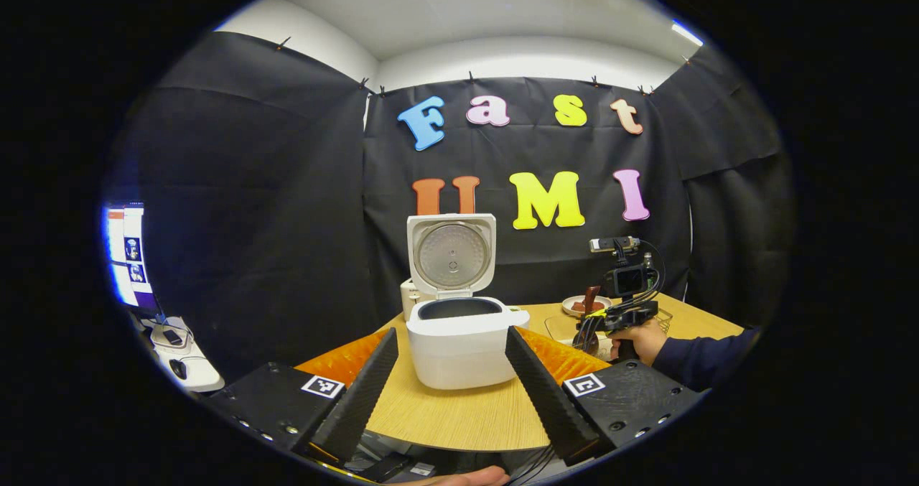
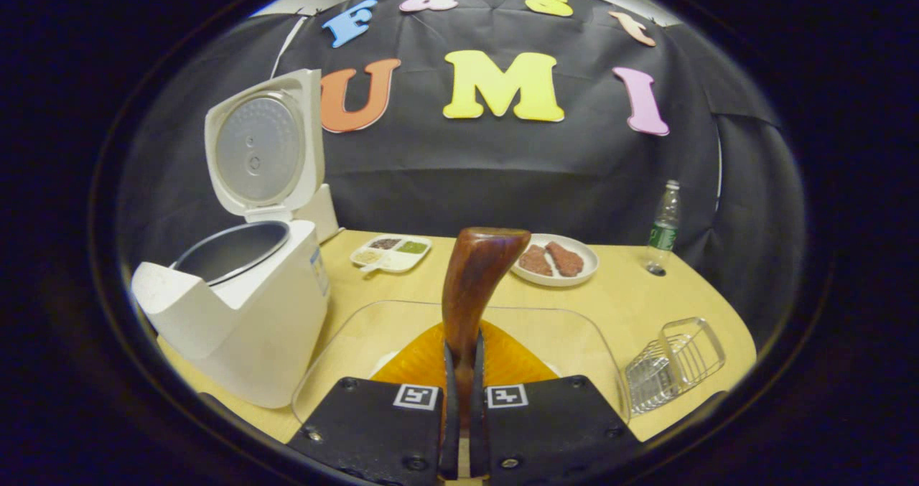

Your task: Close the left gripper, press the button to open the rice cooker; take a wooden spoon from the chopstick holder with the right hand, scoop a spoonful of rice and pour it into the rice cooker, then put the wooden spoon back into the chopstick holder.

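- On the table (image 2: 617,296), the cooker (image 2: 237,306) stands with its lid (image 2: 262,145) swung fully up, so the pot inside (image 2: 230,250) is open to take rice; the button step looks done.
- The right gripper (image 2: 463,371) has its fingers pressed together on the spoon (image 2: 474,278), clamped on the handle low down, so the rest of the spoon stands nearly upright and steady in front of the camera.
- The spoon's visible end rises over a clear tray (image 2: 574,328); whether its bowl sits in rice I cannot tell, since that end is hidden below the fingers.
- The left gripper (image 1: 451,378) has its fingers spread apart and holds nothing. It hangs back at the near table edge, facing the cooker, probably to stay out of the spoon's path.
- In the left gripper view, the right gripper (image 1: 623,315) and the hand (image 1: 639,341) holding it sit to the right of the cooker, near it, so the carry to the pot should be short.
- A wire rack (image 2: 675,360) lies at the right edge; it may be the holder for the spoon's return, though I cannot be sure.
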